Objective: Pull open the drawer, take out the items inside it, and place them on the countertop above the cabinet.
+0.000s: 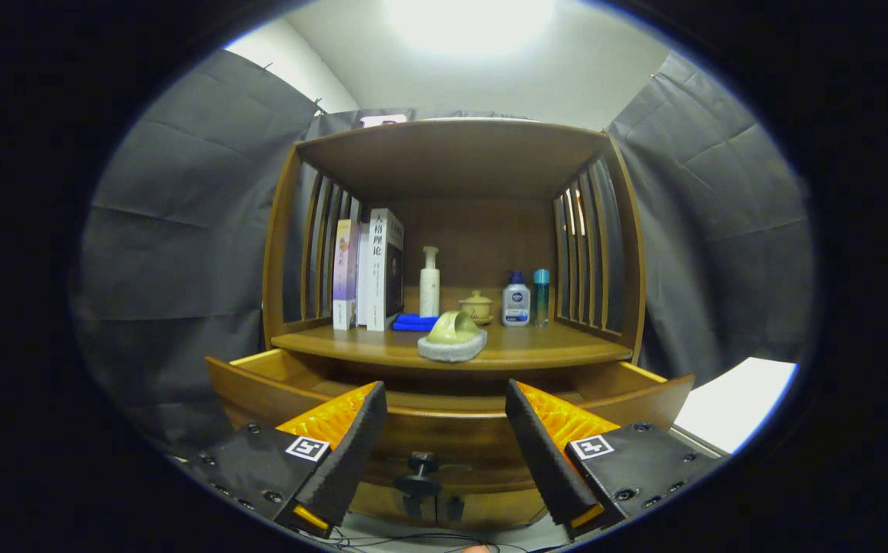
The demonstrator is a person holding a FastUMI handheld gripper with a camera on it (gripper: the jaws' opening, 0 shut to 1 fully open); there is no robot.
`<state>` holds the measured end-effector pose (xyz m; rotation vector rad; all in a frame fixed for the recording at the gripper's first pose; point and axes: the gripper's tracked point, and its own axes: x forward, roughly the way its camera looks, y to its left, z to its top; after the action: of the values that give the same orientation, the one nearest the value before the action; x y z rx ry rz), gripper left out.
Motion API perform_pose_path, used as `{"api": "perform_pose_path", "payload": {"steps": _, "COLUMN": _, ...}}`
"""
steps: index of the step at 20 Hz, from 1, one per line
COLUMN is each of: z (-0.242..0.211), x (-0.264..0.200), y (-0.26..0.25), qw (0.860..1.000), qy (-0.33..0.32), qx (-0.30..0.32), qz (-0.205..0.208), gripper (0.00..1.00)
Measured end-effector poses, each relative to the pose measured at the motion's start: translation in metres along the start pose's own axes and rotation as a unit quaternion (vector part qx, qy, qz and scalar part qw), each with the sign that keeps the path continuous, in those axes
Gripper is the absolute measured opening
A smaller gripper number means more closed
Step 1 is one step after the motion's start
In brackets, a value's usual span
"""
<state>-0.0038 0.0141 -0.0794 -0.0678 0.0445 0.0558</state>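
Gripper view: drawer [444, 418] pulled open below the countertop [536, 349]; gripper [444, 453] spread wide, holding nothing.
A green cup on a grey block [452, 338] sits at the countertop's front edge, probably already taken out. The drawer's inside is hidden, so what remains cannot be judged. Books [367, 269], bottles [515, 303] and a lidded cup [476, 306] stand further back; dark cloth walls the booth.

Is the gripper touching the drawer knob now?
Apart. In the gripper view the open gripper fingers stand wide on either side of the knob, with clear gaps.
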Motion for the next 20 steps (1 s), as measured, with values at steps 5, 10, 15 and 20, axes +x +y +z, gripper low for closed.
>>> {"api": "perform_pose_path", "payload": {"steps": 5, "z": -0.04, "x": 0.003, "y": 0.006, "qw": 0.999, "qy": 0.036, "qx": -0.003, "qz": 0.006, "gripper": 0.98}}
{"api": "perform_pose_path", "payload": {"steps": 10, "z": -0.073, "x": 0.011, "y": 0.013, "qw": 0.997, "qy": 0.07, "qx": -0.006, "qz": 0.012, "gripper": 0.98}}
{"api": "perform_pose_path", "payload": {"steps": 15, "z": -0.079, "x": 0.017, "y": 0.015, "qw": 0.998, "qy": 0.068, "qx": -0.016, "qz": 0.001, "gripper": 0.98}}
{"api": "perform_pose_path", "payload": {"steps": 20, "z": -0.08, "x": 0.019, "y": 0.015, "qw": 0.997, "qy": 0.067, "qx": -0.026, "qz": -0.014, "gripper": 0.99}}
